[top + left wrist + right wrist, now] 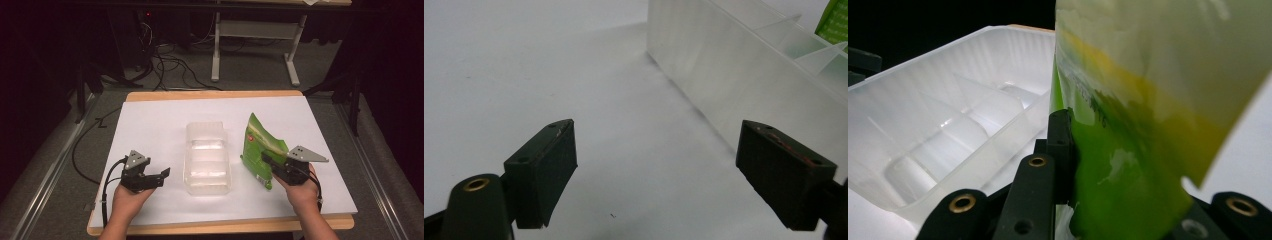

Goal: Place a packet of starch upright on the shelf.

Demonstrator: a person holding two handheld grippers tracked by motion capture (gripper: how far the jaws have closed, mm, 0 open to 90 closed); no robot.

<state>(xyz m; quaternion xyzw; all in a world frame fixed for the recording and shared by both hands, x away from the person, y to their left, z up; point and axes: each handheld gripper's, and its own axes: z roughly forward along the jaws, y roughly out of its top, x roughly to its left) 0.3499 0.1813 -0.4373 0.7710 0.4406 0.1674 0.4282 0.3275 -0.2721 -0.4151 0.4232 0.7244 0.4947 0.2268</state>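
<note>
At lower right of the high view the right gripper point(266, 161) had its jaws pinched on the green packet point(260, 148), which stood tilted on edge just to the right of the clear plastic tray point(207, 159) at the centre of the white table point(150, 125). In the right gripper view the packet point(1128, 165) rose between the black jaws with the tray's point(943, 125) divided compartments at left, empty as far as could be seen. The left gripper point(162, 176), at lower left, waited with its jaws spread wide and nothing between them, the tray wall point(724, 75) just beyond at upper right of its view. The step looked like securing the packet for lifting; next would likely call for raising it over the tray's rim without crumpling, perhaps with the left gripper steadying the light tray.
</note>
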